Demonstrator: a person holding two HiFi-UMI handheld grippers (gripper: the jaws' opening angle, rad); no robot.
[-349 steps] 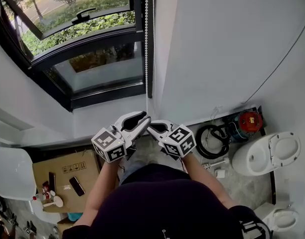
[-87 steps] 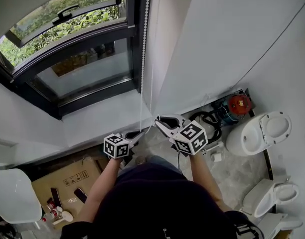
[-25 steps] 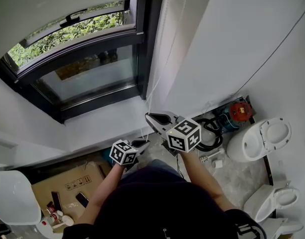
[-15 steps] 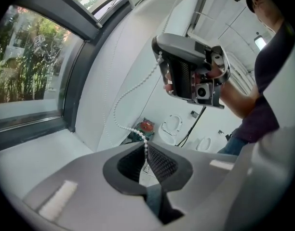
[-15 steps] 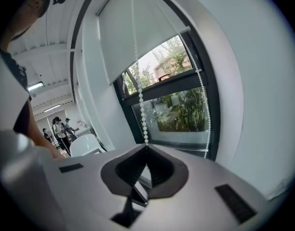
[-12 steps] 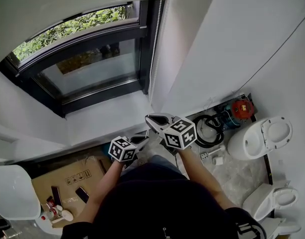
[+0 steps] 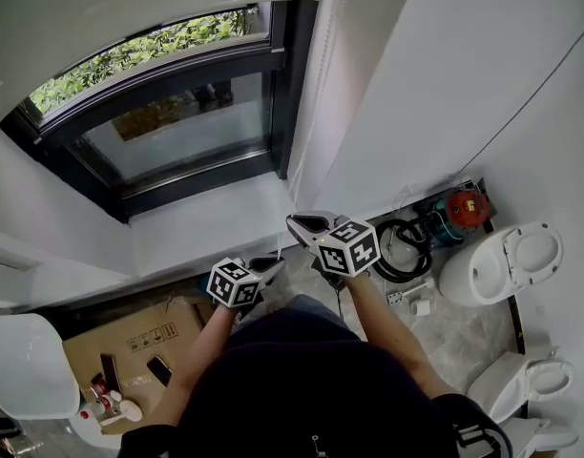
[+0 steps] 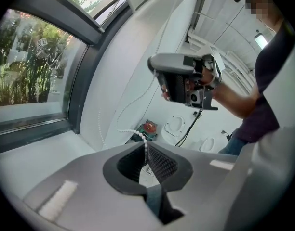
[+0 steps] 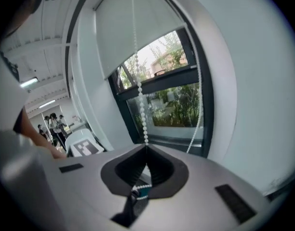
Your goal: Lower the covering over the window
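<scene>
Since both tools are clamped on the same bead chain (image 8: 138,134), the pull should, I judge, run straight down the chain's own line, with one grip let go only while the other holds.

Left gripper view: the left gripper (image 8: 147,154) has its jaws pressed together on the beads, to the right of the window (image 8: 32,76).

Right gripper view: the right gripper (image 9: 146,150) pinches the chain too, and the chain rises taut toward the blind (image 9: 138,28). The blind covers only the window's top, so most of the lowering is left to do.

Head view: a white sill (image 7: 206,222) lies just below the window, a cardboard box (image 7: 130,337) on the floor further below, and a toilet (image 7: 507,275) well to the window's right.
</scene>
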